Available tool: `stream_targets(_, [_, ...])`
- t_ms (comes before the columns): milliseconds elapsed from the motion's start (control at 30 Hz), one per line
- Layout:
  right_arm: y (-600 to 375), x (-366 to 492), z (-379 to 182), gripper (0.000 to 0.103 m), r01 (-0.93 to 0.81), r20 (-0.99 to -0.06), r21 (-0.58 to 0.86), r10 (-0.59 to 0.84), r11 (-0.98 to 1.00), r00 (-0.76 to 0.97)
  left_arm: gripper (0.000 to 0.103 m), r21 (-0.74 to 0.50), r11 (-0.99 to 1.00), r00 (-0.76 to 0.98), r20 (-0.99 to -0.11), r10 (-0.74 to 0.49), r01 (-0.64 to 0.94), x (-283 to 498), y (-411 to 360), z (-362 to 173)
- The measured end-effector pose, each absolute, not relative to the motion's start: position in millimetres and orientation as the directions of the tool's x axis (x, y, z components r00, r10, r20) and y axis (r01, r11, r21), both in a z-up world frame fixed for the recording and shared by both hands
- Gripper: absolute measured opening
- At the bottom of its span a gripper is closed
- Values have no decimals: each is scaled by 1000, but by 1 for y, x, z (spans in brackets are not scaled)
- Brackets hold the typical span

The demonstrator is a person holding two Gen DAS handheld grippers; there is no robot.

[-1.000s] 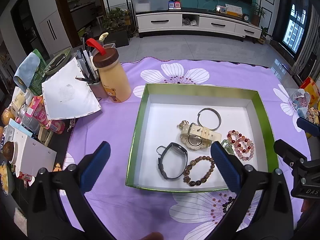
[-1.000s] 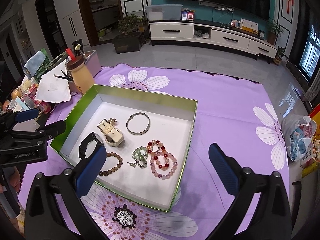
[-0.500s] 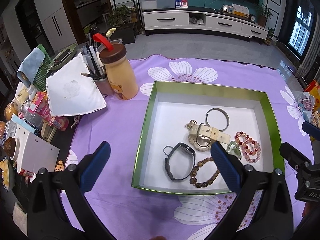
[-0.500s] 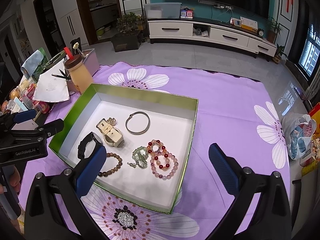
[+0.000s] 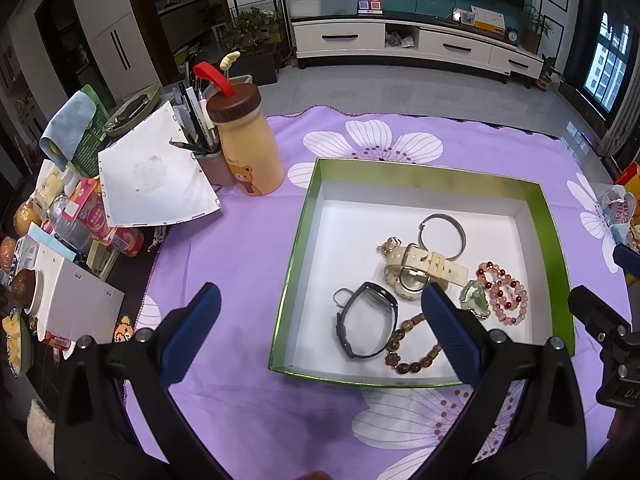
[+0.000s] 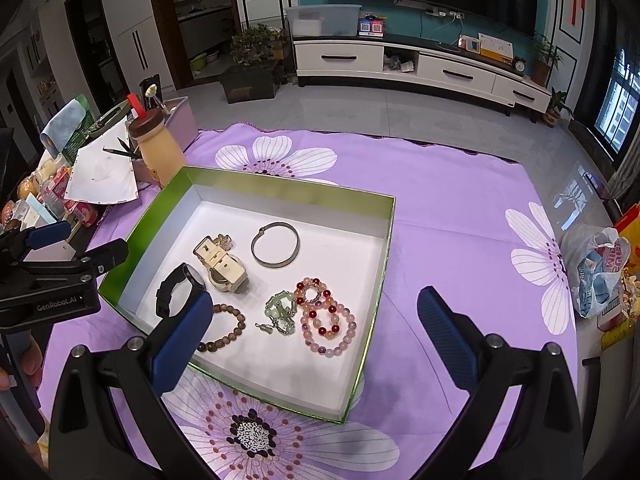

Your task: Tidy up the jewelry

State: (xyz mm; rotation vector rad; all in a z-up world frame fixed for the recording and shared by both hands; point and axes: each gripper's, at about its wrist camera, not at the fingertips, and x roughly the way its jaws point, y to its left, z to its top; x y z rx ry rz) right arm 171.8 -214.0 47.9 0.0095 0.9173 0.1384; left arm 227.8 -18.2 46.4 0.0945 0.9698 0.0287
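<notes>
A green box (image 5: 424, 178) (image 6: 280, 184) with a white floor sits on the purple flowered cloth. In it lie a silver bangle (image 5: 442, 232) (image 6: 275, 243), a cream watch (image 5: 424, 266) (image 6: 222, 264), a black band (image 5: 366, 320) (image 6: 180, 286), a brown bead bracelet (image 5: 412, 350) (image 6: 224, 330), a green jade piece (image 5: 474, 300) (image 6: 280, 312) and pink-red bead bracelets (image 5: 504, 292) (image 6: 326, 322). My left gripper (image 5: 320, 332) is open and empty, above the box's near left corner. My right gripper (image 6: 316, 336) is open and empty, above the box's near right part.
A yellow bear bottle (image 5: 246, 144) (image 6: 158, 144), a pen cup (image 5: 214, 166), a white sheet (image 5: 156, 178) and packets of clutter (image 5: 60, 248) crowd the left side. A plastic bag (image 6: 596, 272) lies at the right edge of the cloth.
The left gripper has drawn back and to the left, so the box sits further right in its view. The right gripper has barely moved. Both stay open.
</notes>
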Motion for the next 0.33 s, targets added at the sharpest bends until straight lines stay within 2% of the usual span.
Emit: stream_targets(333, [-214, 171, 51, 102, -114, -789, 60, 117, 992, 603, 101, 94, 995, 561, -825, 66, 21, 228, -18, 45])
